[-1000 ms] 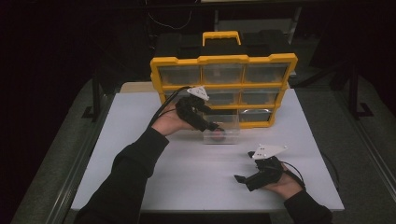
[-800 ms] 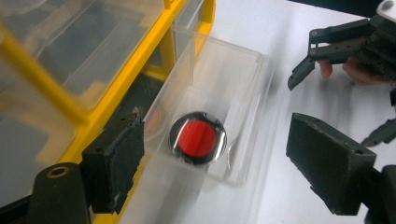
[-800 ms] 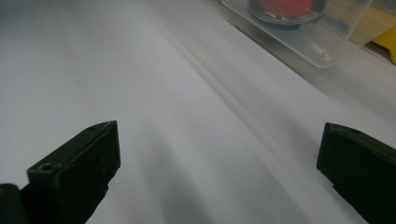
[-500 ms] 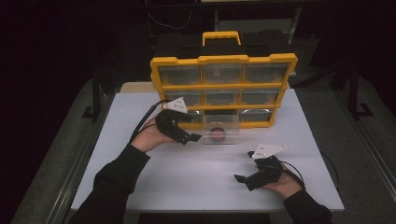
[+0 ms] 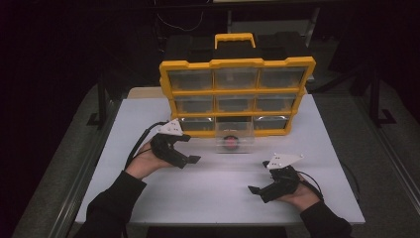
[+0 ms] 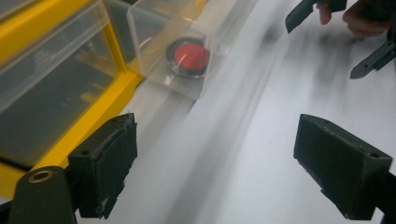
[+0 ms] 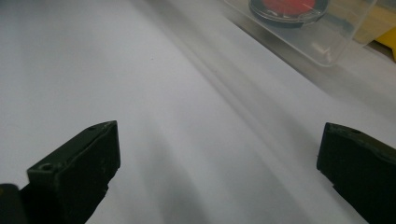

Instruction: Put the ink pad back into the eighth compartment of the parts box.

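The drawers of the organizer [image 5: 236, 94] look cloudy from the high view, and their contents cannot be made out. In the left gripper view the organizer [image 6: 56, 70] runs off the left and top edges, and what lies behind its clear fronts is a dark blur. The disc [image 7: 286, 10] in the right gripper view is cut by the top edge, and the tray [image 7: 327, 44] around it runs off the top and right. The room behind the table [image 5: 148, 119] is too dark to read.

sleeves [image 5: 116, 201]: black | grippers: black, grey three-cornered plates, black cables | jaws: black, padded
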{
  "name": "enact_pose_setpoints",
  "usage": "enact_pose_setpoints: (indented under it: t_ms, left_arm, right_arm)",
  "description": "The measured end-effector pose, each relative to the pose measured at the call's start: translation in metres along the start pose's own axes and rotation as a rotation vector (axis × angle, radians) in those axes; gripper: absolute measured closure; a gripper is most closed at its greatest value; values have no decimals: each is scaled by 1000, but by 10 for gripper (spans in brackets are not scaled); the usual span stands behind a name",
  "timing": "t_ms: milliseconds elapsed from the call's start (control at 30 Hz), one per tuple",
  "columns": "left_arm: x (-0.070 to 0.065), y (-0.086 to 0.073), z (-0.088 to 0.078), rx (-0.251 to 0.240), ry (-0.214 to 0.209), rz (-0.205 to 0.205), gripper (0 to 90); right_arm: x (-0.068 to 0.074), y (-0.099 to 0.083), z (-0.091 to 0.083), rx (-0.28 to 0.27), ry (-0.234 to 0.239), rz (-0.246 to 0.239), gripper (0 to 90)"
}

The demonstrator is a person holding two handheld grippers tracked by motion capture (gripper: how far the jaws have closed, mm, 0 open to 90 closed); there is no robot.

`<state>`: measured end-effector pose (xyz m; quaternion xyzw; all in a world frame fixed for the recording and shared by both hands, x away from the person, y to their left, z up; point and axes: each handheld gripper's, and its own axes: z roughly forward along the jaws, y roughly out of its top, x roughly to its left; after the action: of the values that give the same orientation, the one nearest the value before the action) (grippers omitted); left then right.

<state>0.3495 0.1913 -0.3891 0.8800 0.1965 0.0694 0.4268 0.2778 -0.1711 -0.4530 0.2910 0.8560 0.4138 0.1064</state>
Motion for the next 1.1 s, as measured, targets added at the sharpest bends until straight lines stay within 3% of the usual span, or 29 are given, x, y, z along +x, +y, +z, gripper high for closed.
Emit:
enact_pose_setpoints:
  t_ms: [267,500,700,900,1100]
  left_arm:
    - [-6,-24,-5,-1,33,3,95]
    - [-13,-44,-12,-30,67,12,52]
    - [-17,-62,-17,-45,93,-16,14]
    - [-20,-82,-20,-25,120,-32,0]
    - [-24,-98,-25,-49,148,-55,0]
  right_arm:
    - [0,0,-1,1,-1,1,0]
    - [1,0,0,4,1,-1,0]
    - [1,0,0,3,-1,1,0]
    - [1,0,0,7,-2,1,0]
    - [2,-1,0,8,-5,-2,0]
